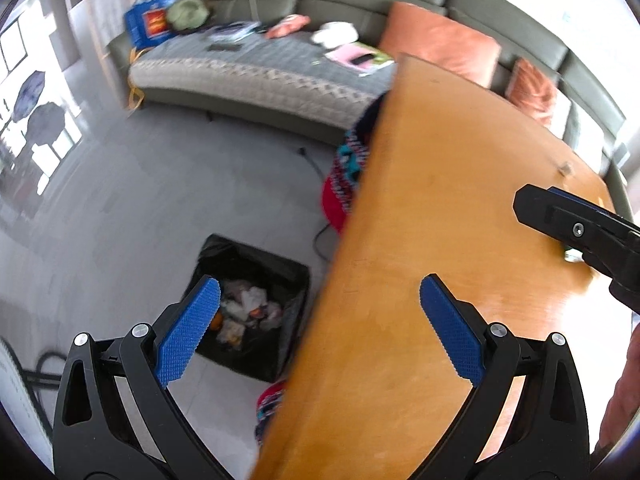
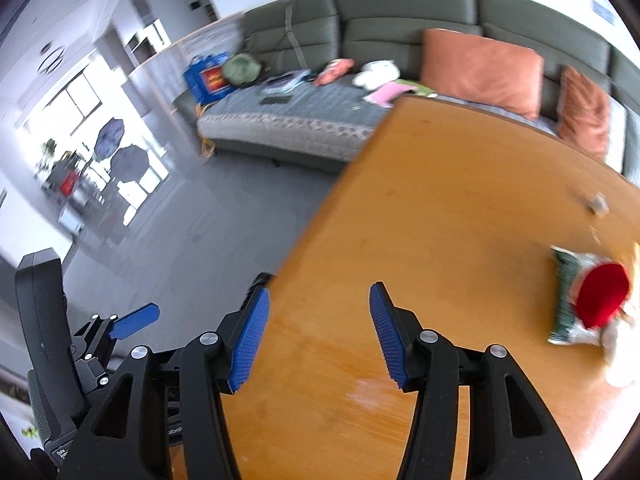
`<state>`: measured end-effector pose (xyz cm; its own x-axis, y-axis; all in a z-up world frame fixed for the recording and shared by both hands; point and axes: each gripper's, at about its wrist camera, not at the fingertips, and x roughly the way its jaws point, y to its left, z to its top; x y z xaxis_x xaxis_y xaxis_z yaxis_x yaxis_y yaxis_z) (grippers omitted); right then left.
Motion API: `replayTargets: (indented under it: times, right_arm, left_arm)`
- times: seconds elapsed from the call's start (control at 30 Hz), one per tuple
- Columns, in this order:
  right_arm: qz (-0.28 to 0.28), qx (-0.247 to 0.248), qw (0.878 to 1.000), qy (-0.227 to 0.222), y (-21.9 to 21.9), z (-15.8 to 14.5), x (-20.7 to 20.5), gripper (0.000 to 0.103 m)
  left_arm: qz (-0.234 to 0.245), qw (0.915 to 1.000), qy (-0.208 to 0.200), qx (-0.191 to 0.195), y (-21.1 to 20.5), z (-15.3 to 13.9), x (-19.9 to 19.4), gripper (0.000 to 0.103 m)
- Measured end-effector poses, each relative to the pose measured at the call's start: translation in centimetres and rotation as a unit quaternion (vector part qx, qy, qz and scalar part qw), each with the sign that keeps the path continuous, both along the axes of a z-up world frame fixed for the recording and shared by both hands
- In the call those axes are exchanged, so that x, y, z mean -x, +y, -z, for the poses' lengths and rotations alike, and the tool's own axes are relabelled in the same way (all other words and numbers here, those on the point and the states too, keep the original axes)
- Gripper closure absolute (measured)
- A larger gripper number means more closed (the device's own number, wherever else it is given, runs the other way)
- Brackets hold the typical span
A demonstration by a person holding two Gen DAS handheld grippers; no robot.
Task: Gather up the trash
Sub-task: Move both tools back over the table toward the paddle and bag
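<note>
Living room: grey-green sofa [image 2: 400,12] along the back wall with orange cushions [image 2: 480,70] and loose clutter on the seat, grey floor [image 1: 120,200], orange-brown wooden table [image 2: 440,220] in front. Both views were motion-blurred.

Left gripper [image 1: 320,320] was wide open with nothing between the blue pads, straddling the table's left edge. Below it on the floor, just beside the table, sat a black-lined trash bin [image 1: 252,304], with crumpled wrappers and scraps already inside.

Right gripper [image 2: 318,336] was over the tabletop, jaws parted and opening, empty.

Remaining trash was on the table at the right: a green-and-white snack bag [image 2: 564,296] with a red round piece [image 2: 602,300] on it, touching pale crumpled stuff at the edge; a small grey scrap [image 2: 598,204] lay farther back, apart from it.
</note>
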<state>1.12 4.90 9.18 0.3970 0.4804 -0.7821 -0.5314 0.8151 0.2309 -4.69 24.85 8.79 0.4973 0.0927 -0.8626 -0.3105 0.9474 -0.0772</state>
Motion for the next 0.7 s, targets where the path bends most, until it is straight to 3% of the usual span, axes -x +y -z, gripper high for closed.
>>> replayTargets:
  times: [0.53,0.7]
  right_arm:
    - [0.143,-0.007,0.99,-0.001,-18.6,0.7,-2.8,0.048]
    - [0.176,-0.005,0.984,-0.001,-23.0,1.3,-3.6,0.041]
  left_arm:
    - [0.121,0.9926,-0.001,-0.008,-15.6,-0.6,-5.1,0.006]
    - [0.146,0.9892,0.002,-0.007,-19.2,-0.3,-6.5,0.006]
